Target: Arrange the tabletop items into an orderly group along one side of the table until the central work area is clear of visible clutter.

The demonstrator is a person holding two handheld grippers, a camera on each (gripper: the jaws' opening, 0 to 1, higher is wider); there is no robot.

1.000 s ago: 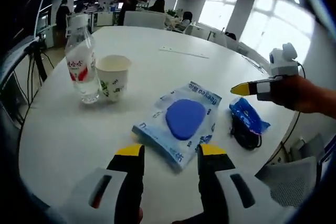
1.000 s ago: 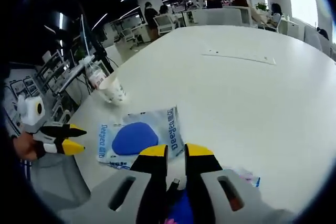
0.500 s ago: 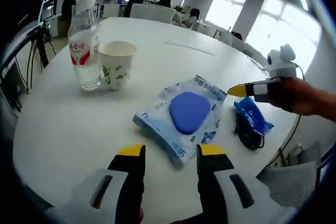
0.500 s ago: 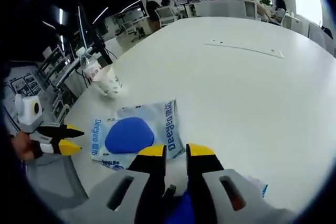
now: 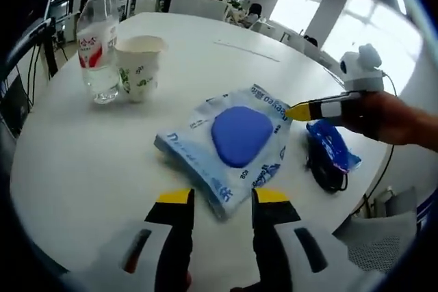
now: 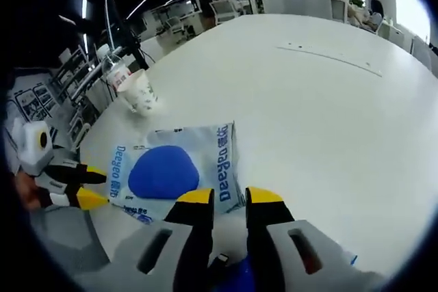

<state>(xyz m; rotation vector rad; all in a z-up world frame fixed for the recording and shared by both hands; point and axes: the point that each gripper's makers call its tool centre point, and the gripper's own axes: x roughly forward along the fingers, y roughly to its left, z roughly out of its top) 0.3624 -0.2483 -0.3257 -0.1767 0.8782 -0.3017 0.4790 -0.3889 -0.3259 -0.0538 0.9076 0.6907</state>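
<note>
- On the far left of the left gripper view, a clear water bottle (image 5: 96,49) stands upright on the white table (image 5: 82,162), with a paper cup (image 5: 139,66) just beside it, both near the table's edge. Judging by looks, the bottle is part-filled and top-heavy and the cup is light and easily crushed, so each wants a low, gentle hold.
- In the middle lies a flat pale-blue plastic packet (image 5: 229,145) with a blue pad showing through its window. It looks soft, light and slippery. A corner or the near edge seems the best place to pinch it, or it could simply be slid along.
- The left gripper (image 5: 219,200) hangs just short of the packet's near edge, its jaws apart and holding nothing.
- To the right, a small crumpled blue wrapper (image 5: 330,148) lies on a dark cord (image 5: 321,176) near the table's edge. Both look limp and light.
- The right gripper (image 6: 223,197), seen from its own view, hovers by the packet's right edge with a narrow gap between its yellow-tipped jaws, nothing between the tips.
</note>
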